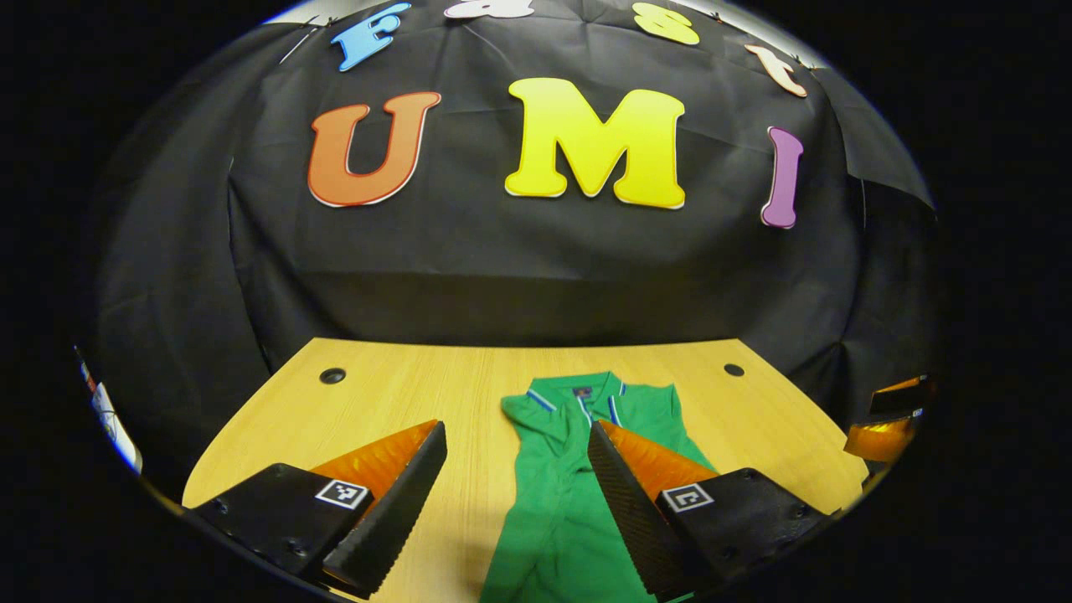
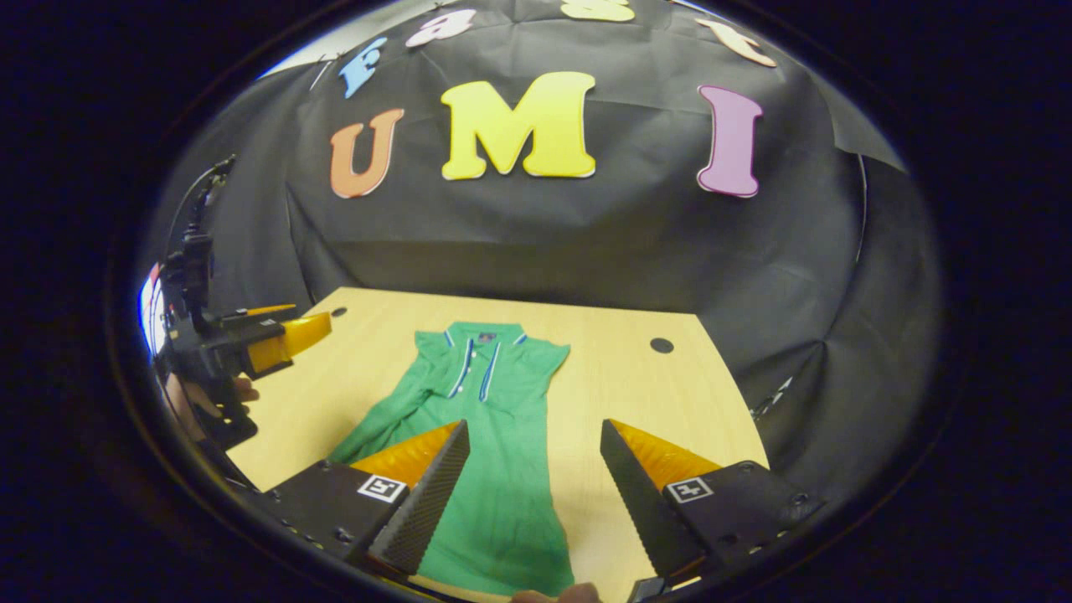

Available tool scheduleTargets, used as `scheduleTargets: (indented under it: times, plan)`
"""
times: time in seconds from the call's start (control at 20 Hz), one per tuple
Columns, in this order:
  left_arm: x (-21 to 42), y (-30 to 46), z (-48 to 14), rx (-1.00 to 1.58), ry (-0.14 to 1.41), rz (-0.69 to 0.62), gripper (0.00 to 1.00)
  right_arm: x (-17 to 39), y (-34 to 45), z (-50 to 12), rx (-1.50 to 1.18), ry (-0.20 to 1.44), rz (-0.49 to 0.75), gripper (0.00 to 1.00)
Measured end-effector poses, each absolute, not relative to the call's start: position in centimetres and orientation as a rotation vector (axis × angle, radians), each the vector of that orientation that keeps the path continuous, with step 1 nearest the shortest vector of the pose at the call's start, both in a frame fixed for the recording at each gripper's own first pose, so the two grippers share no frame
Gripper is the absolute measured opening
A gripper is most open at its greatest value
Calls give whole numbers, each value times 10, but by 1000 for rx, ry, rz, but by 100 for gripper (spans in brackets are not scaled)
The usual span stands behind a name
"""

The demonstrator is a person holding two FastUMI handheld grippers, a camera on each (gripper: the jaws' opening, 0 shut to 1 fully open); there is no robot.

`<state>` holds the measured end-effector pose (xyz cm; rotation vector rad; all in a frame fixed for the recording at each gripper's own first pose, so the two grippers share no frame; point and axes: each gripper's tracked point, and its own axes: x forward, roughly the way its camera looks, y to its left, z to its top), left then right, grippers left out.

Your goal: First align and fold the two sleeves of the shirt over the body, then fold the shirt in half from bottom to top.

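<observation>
In the left gripper view the left gripper (image 1: pixel 517 435) sits nearest, its two fingers spread wide with nothing between them and their tips raised above the wooden table (image 1: pixel 385 394). The right-hand finger (image 1: pixel 624 502) overlaps the green shirt (image 1: pixel 578 494) in the picture, while the other finger stands over bare wood to the left; whether either touches the surface cannot be told. The shirt lies flat just beyond, its body running toward the camera and its striped collar (image 1: pixel 586 398) pointing to the far side. At the far right edge of this view part of the right gripper (image 1: pixel 883 423) shows, blurred.

In the right gripper view that gripper (image 2: pixel 534 435) is likewise wide apart and empty, angled slightly down over the near part of the shirt (image 2: pixel 494 469). Its left finger (image 2: pixel 423 502) crosses the shirt's lower body and its right finger hangs over bare wood (image 2: pixel 636 368) to the right of the garment. A fingertip of the person (image 2: pixel 557 595) peeks in at the very bottom edge.

Farther off to the left, the other gripper (image 2: pixel 293 335) is held above the table's left edge by a hand (image 2: pixel 209 394) (only partly visible behind the handle), pointing inward toward the shirt and well apart from it. Two dark round holes (image 2: pixel 662 344) mark the table's far corners, and the black cloth wall rises behind.
</observation>
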<state>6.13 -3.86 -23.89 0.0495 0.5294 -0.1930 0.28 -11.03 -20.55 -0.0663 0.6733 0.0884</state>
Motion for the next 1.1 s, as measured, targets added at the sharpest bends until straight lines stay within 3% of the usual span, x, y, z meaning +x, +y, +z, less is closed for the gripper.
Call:
scheduleTargets:
  times: [0.3,0.7,0.85,1.1]
  plan:
    - [-45,22,-277,29,682,-132,100,-62,-136,-254,-84,818,56,96]
    - [-144,29,-361,15,1059,-250,100,-136,-152,-349,-73,1150,39,96]
    - [-166,28,-382,11,1183,-260,100,-152,-157,-379,-35,1270,6,96]
    - [-177,40,-390,77,1256,-234,100,-162,-175,-412,-51,1382,-32,96]
